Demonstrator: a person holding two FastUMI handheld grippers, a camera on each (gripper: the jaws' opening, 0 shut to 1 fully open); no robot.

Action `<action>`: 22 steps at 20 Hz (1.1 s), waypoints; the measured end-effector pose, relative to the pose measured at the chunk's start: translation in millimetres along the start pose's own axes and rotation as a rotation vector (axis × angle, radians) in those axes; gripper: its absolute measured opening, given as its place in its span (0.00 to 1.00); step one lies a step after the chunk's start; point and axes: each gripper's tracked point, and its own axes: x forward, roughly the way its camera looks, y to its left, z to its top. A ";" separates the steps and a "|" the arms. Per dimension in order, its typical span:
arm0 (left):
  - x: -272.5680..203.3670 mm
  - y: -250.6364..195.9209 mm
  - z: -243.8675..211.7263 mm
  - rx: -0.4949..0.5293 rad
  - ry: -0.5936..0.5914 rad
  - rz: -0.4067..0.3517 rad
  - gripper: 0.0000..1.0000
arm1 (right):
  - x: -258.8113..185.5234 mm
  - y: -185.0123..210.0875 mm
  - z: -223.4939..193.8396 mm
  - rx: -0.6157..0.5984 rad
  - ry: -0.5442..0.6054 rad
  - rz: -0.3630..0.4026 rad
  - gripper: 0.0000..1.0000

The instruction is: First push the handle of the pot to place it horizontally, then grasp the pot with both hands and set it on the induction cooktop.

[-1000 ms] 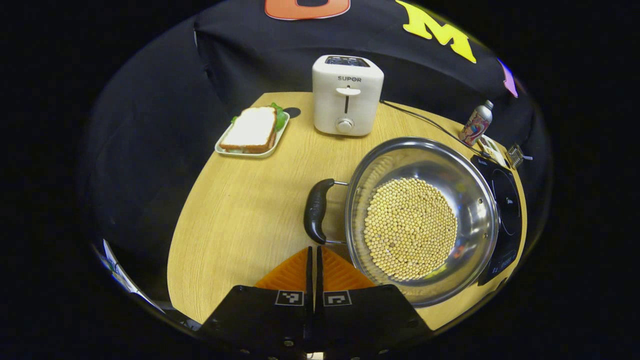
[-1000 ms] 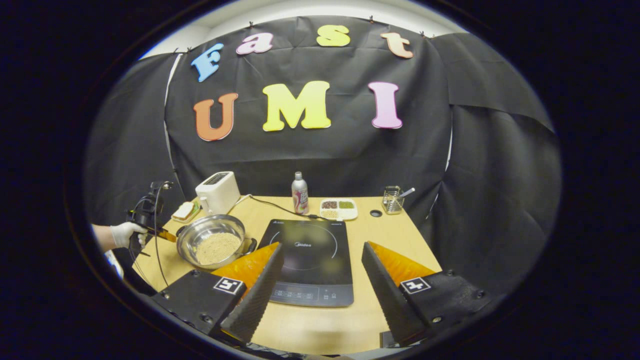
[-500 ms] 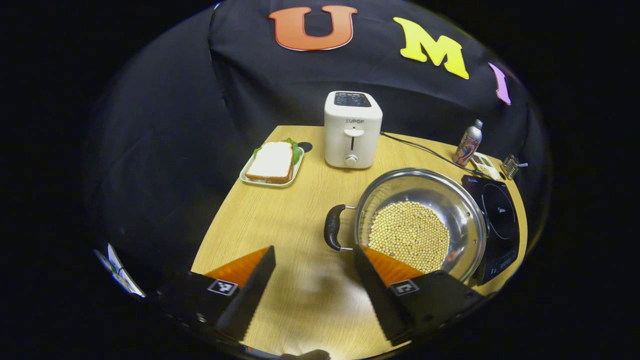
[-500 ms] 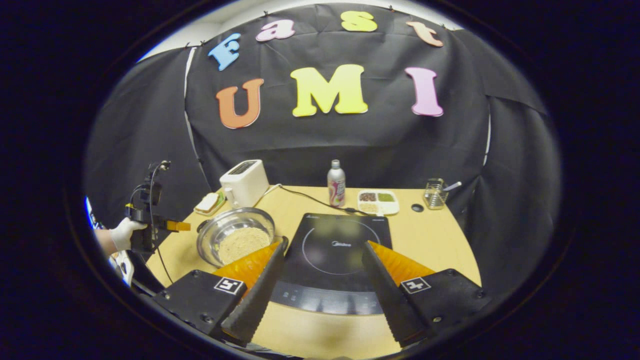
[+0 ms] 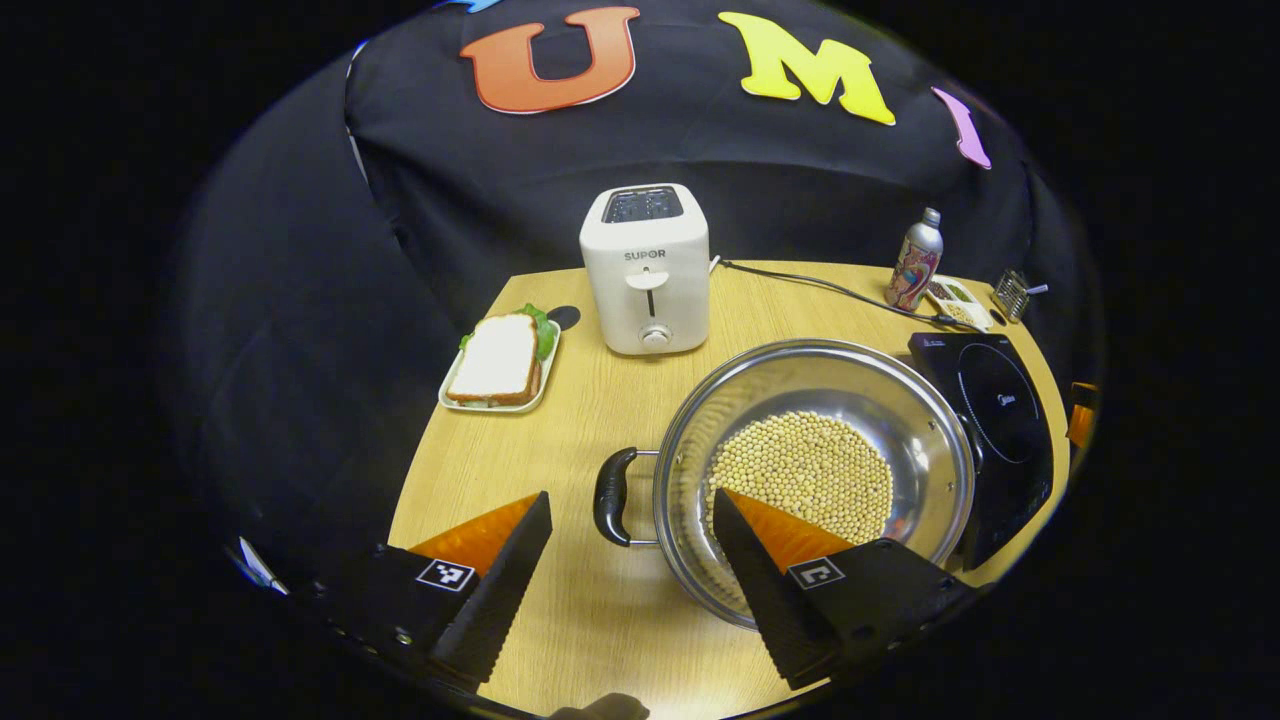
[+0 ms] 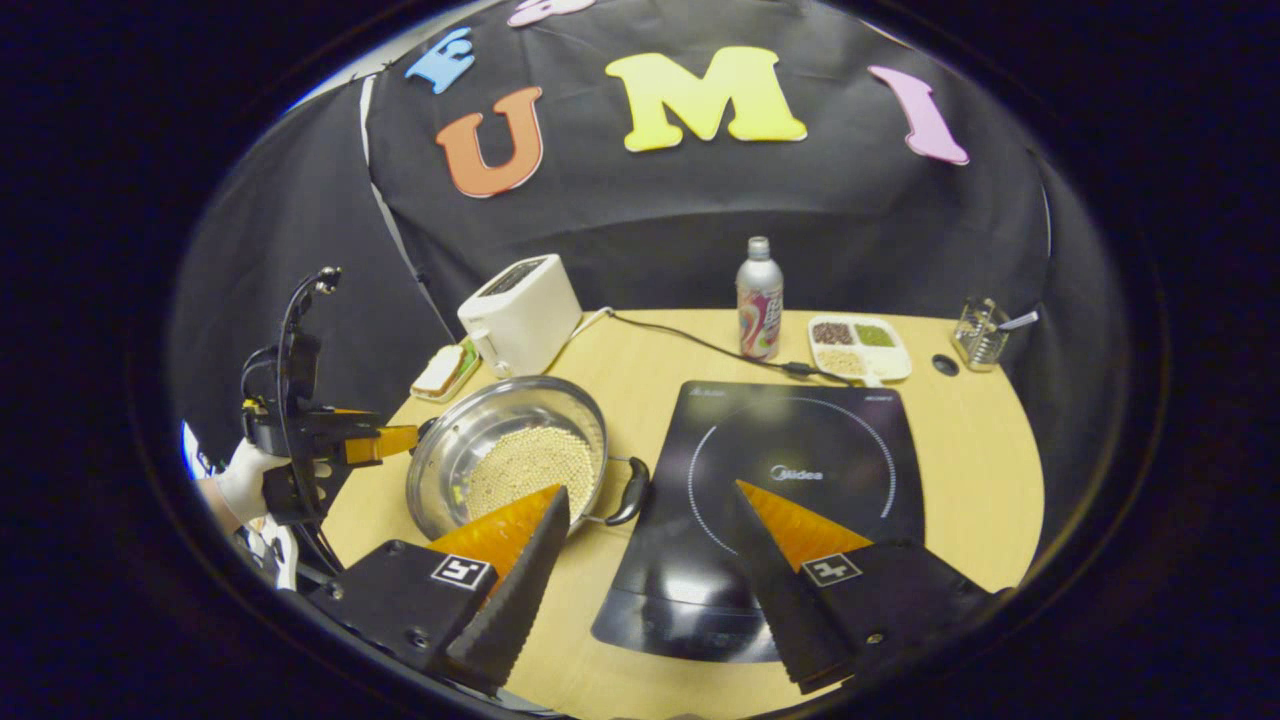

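Note:
The steel pot [image 5: 770, 385] of soybeans [image 5: 800, 465] stands on the wooden table, left of the black induction cooktop [image 6: 800, 440]. Its black left handle [image 5: 610, 497] lies just ahead of my open left gripper [image 5: 630, 505], between the fingertip lines but untouched. In the right gripper view, the pot [image 6: 455, 465] has its right handle [image 6: 632, 490] pointing at the cooktop. That handle sits between the fingers of my open right gripper [image 6: 650, 492], close to the left finger. A gloved hand [image 6: 240, 480] holds the left gripper [image 6: 385, 442] at the pot's far rim.
A white toaster [image 5: 648, 270] and a sandwich on a plate [image 5: 500, 360] stand behind the pot. A bottle [image 6: 758, 298], a divided dish [image 6: 858, 345] and a wire holder [image 6: 980, 335] line the back edge. A cable [image 6: 700, 345] runs from the toaster side to the cooktop.
My left gripper opened, pulled back, then came in around the pot's left handle. My right gripper moved down and forward to the pot's right handle.

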 end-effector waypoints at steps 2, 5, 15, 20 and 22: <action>11.0 1.7 -0.8 0.025 0.029 0.008 0.98 | 25.4 6.6 -5.3 -0.005 0.039 -0.003 0.93; 26.4 0.2 -3.0 0.056 0.073 0.006 0.98 | 58.8 12.5 -13.3 -0.002 0.100 -0.025 0.93; 63.3 -6.3 -15.0 0.045 0.187 -0.051 0.97 | 105.6 18.3 -41.7 0.029 0.286 -0.084 0.96; 67.9 -1.6 -25.3 0.061 0.237 -0.072 0.88 | 110.7 19.1 -39.0 0.028 0.332 -0.124 0.95; 72.5 -0.7 -25.1 0.067 0.250 -0.071 0.84 | 112.8 17.6 -38.3 0.026 0.360 -0.163 0.94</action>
